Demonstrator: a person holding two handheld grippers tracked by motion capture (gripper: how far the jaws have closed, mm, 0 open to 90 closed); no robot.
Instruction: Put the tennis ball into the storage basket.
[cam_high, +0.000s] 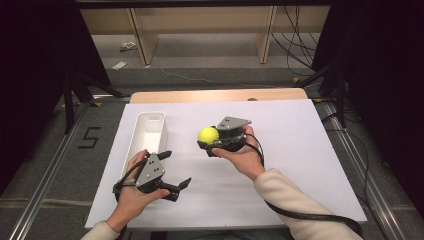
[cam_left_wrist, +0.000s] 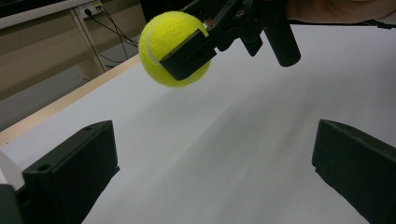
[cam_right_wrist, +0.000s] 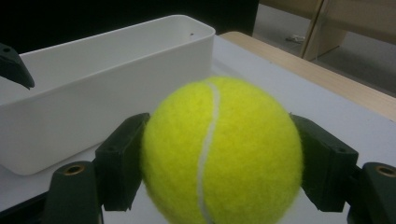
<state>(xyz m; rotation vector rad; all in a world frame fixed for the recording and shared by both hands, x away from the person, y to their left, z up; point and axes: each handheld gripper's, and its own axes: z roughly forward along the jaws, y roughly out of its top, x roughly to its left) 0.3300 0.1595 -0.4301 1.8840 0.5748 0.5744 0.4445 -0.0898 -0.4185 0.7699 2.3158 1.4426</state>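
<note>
A yellow tennis ball (cam_high: 208, 134) is held a little above the white sheet, in the middle of the table. My right gripper (cam_high: 207, 140) is shut on it, its black jaws pressing the ball's two sides. The right gripper view has the ball (cam_right_wrist: 222, 149) large between those jaws, my right gripper (cam_right_wrist: 222, 162) pointing toward the white bin (cam_right_wrist: 107, 79). My left gripper (cam_high: 177, 167) rests near the front left of the sheet, open and empty. In the left gripper view its jaws stand wide apart, left gripper (cam_left_wrist: 212, 172) facing the ball (cam_left_wrist: 170, 46).
The long white bin (cam_high: 136, 134) lies on the left of the white sheet (cam_high: 300, 165), just beyond my left hand, and looks empty. A wooden table edge (cam_high: 215, 95) runs along the far side. Cables trail from both grippers toward the front.
</note>
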